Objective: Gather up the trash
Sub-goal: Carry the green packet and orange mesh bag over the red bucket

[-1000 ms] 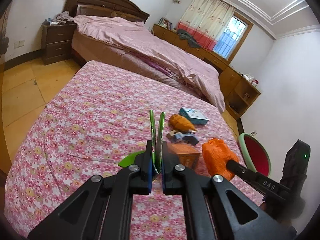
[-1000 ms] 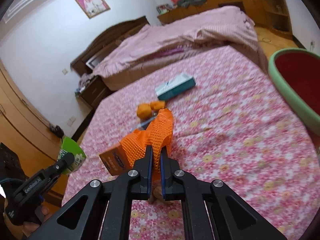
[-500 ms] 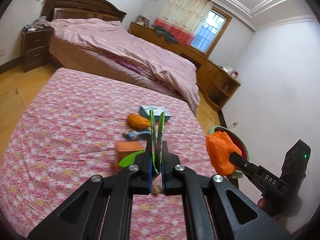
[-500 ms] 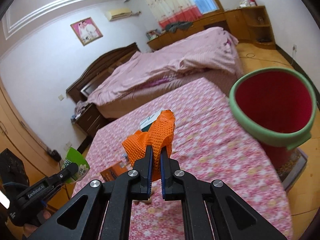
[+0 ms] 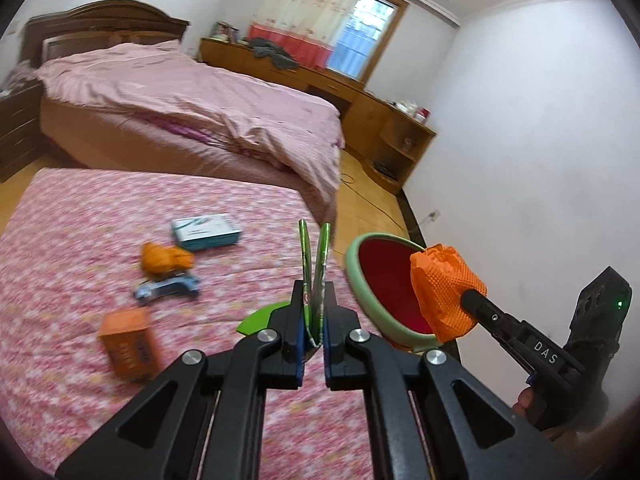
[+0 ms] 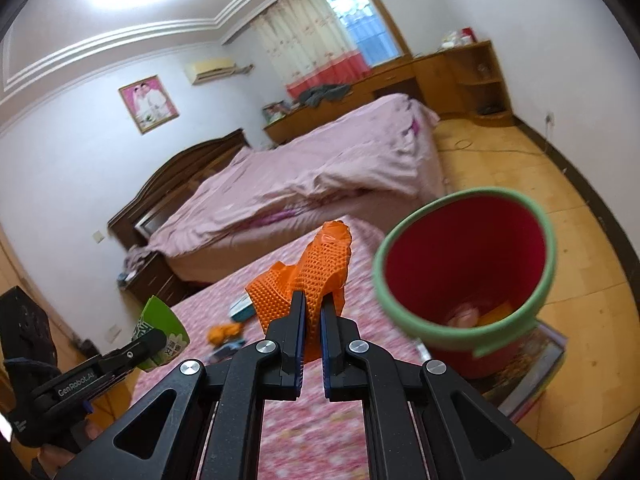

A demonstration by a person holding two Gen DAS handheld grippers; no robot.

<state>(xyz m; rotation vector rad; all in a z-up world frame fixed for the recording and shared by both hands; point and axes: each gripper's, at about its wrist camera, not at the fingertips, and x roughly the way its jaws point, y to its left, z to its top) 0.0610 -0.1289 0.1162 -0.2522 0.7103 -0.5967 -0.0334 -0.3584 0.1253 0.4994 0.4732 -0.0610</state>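
My left gripper (image 5: 314, 308) is shut on a flat green wrapper (image 5: 314, 264) that stands up between its pads, above the flowered bed. My right gripper (image 6: 313, 312) is shut on a crumpled orange mesh wrapper (image 6: 316, 272). In the left wrist view that orange wrapper (image 5: 444, 292) hangs in front of the red bin with a green rim (image 5: 356, 280), beside the bed's right edge. The bin (image 6: 548, 240) sits just right of my right gripper, with some scraps at its bottom. The green wrapper (image 6: 158, 328) and left gripper appear at lower left in the right wrist view.
On the pink flowered bedspread (image 5: 80, 216) lie an orange box (image 5: 128, 340), a crumpled orange piece (image 5: 164, 258), a blue item (image 5: 168, 288) and a white-teal box (image 5: 206, 232). A second bed (image 5: 192, 100), wooden cabinets (image 5: 384, 128) and yellow floor (image 6: 500, 160) lie beyond.
Both grippers rose and swung right toward the bin, each still holding its wrapper. The bin now fills more of both views and the bed items have slid left.
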